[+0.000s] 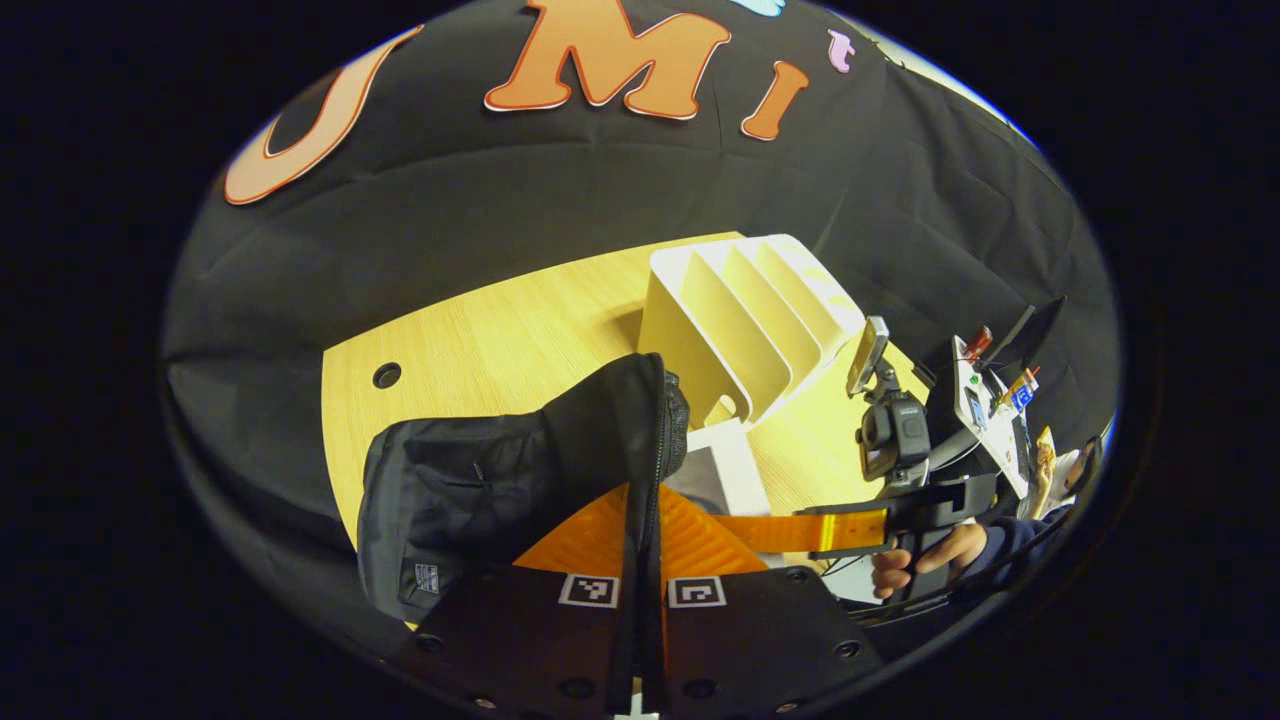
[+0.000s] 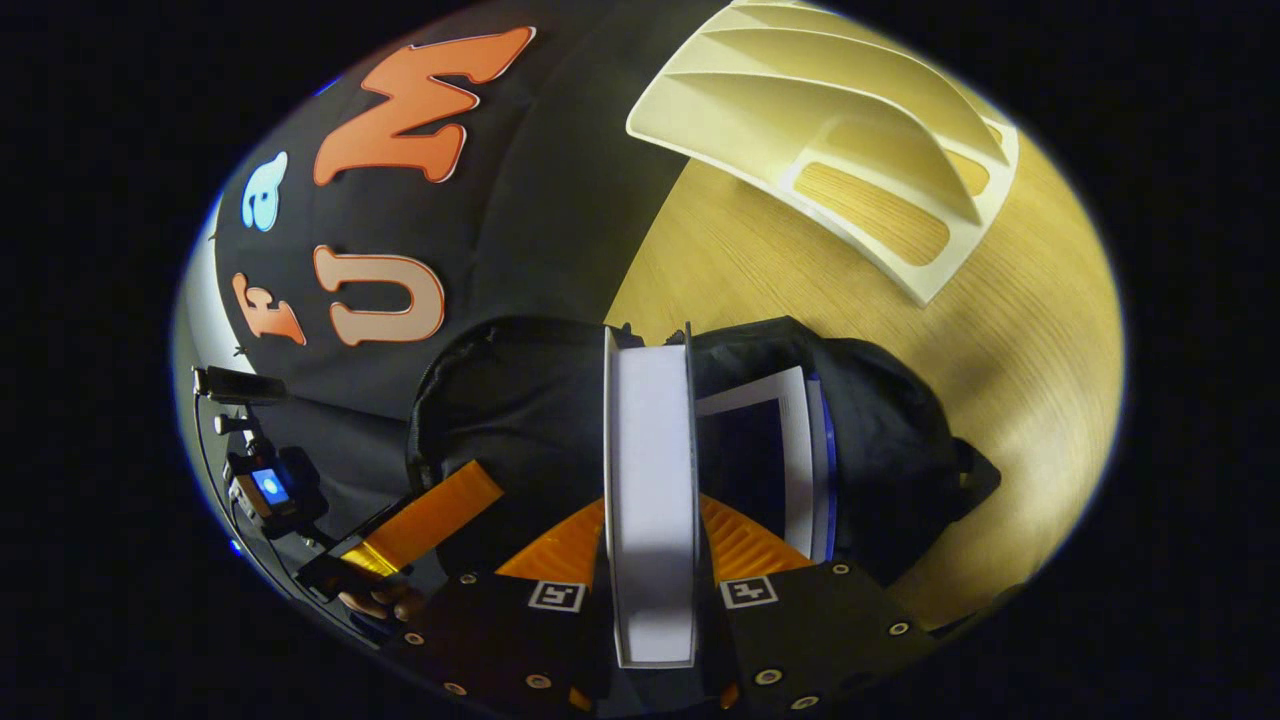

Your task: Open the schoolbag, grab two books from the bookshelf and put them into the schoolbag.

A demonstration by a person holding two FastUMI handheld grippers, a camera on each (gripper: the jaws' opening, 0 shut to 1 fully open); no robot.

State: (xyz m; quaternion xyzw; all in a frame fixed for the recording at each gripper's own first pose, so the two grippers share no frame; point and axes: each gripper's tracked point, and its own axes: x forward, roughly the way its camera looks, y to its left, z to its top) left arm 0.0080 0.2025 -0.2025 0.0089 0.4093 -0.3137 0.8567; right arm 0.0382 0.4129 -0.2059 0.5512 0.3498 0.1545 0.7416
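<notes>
The right hand-held gripper (image 2: 650,560) is pinching a book (image 2: 652,480) edge-on, long axis pointing ahead into the open schoolbag (image 2: 880,440), where another book (image 2: 770,450) is already sitting. The left hand-held gripper (image 1: 640,560) is pinching the bag's rim.

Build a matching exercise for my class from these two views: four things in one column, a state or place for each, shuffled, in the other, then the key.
Things
1. schoolbag
2. bookshelf
3. white book
4. left gripper

States
A. stands with bare slots on the table
B. clamped between the right gripper fingers
C. pinches the bag's edge
D. lies open, a book already inside

Pairs: 1-D, 2-A, 3-B, 4-C
</notes>
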